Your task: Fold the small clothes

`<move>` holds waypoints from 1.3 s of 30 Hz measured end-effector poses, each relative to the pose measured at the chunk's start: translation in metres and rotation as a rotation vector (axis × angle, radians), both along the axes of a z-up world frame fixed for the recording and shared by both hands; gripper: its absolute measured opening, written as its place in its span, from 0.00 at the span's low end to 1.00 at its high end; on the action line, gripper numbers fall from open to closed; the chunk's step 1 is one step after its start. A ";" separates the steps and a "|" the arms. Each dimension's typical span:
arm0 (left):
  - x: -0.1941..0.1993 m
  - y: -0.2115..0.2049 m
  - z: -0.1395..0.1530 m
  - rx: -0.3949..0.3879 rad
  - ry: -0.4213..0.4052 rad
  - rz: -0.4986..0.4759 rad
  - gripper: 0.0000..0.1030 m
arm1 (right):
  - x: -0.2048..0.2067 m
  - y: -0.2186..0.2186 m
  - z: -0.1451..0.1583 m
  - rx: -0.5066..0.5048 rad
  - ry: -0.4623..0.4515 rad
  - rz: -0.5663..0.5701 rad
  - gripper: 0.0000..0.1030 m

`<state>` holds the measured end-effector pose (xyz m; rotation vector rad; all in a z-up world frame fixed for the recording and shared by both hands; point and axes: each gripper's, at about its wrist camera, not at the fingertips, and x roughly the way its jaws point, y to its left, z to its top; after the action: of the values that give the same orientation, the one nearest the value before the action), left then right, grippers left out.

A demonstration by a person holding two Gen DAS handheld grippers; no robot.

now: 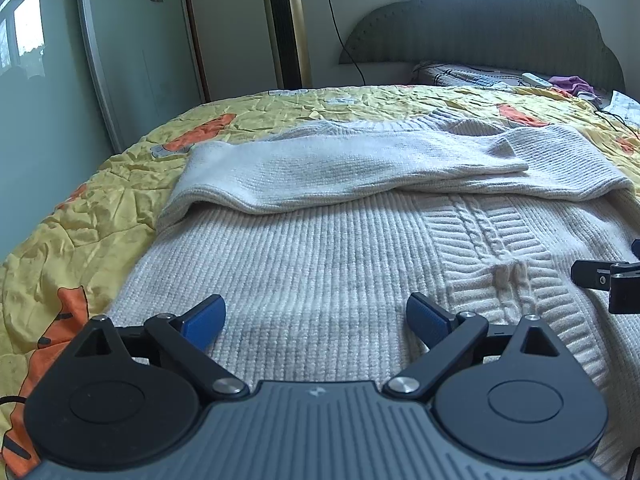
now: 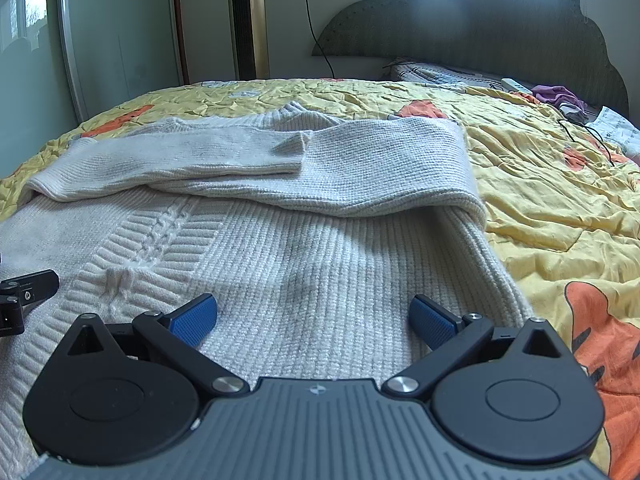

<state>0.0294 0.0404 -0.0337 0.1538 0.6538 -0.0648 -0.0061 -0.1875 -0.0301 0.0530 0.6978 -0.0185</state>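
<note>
A cream knitted sweater (image 1: 320,264) lies flat on the bed, its hem toward me. Both sleeves (image 1: 344,168) are folded across the chest, one over the other. It also shows in the right wrist view (image 2: 304,264), with the folded sleeves (image 2: 320,172) farther off. My left gripper (image 1: 316,320) is open and empty, low over the sweater's lower left part. My right gripper (image 2: 314,320) is open and empty over the lower right part. Each gripper's edge shows in the other view: the right one (image 1: 608,280), the left one (image 2: 24,292).
A yellow quilt with orange prints (image 2: 552,184) covers the bed. A grey headboard (image 1: 500,28), a pillow, a white remote (image 1: 536,80) and purple cloth (image 1: 572,84) lie at the far end. A tower heater (image 1: 286,24) and a wardrobe stand at the far left.
</note>
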 end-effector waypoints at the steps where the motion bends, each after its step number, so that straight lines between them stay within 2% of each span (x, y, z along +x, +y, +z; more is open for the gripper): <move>1: 0.000 0.000 0.000 0.003 0.000 0.000 0.95 | 0.000 0.000 0.000 0.000 0.000 0.000 1.00; 16: 0.001 0.000 0.000 0.011 0.003 -0.006 0.95 | 0.000 0.000 0.000 0.001 -0.001 0.000 1.00; 31: -0.004 -0.002 0.009 0.062 -0.018 -0.014 0.96 | 0.000 0.000 0.000 0.001 -0.003 0.001 1.00; 39: -0.007 0.001 0.012 0.048 -0.026 -0.011 0.96 | 0.000 0.000 0.000 0.002 -0.003 0.001 1.00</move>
<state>0.0223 0.0409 -0.0215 0.2042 0.6288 -0.0571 -0.0060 -0.1877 -0.0301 0.0542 0.6946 -0.0171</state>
